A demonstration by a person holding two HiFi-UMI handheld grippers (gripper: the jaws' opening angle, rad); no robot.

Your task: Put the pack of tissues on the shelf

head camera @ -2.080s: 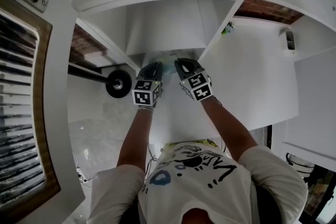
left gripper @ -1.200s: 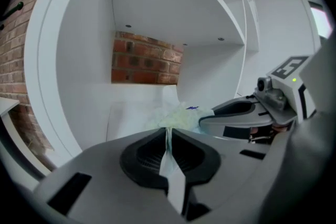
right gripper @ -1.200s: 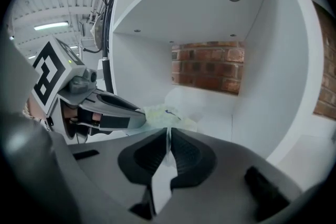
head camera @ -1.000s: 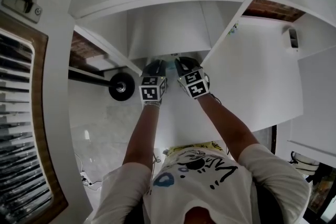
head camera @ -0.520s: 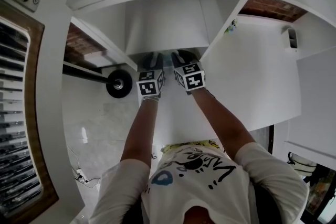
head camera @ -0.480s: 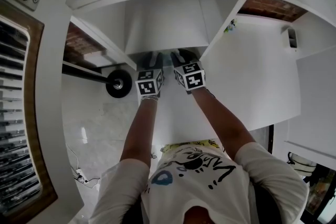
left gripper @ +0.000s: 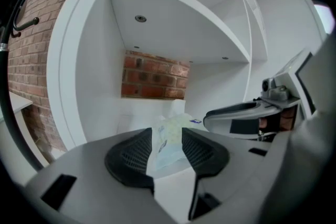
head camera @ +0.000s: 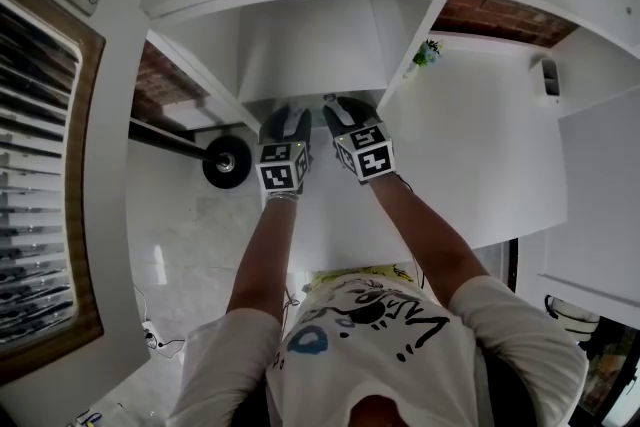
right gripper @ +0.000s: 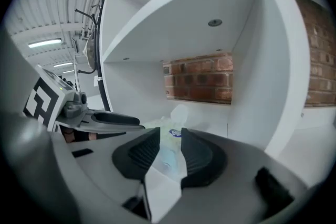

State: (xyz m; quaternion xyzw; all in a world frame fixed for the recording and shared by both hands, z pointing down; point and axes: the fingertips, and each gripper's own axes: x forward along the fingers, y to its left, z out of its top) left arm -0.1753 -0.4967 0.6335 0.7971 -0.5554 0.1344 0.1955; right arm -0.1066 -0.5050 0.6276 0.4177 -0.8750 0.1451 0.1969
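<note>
Opening just now, the left gripper (head camera: 285,122) stands released around the pack of tissues (left gripper: 168,144), which lies on the shelf (left gripper: 131,119), and the right gripper (head camera: 345,112) looks released too, so placement seems done and only withdrawal remains.

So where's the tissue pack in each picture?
Head view: can't make it out.
Left gripper view: tissue pack, low in the middle.
Right gripper view: tissue pack, low in the middle too.
Shared landmark: brick wall behind it, both gripper views.
</note>
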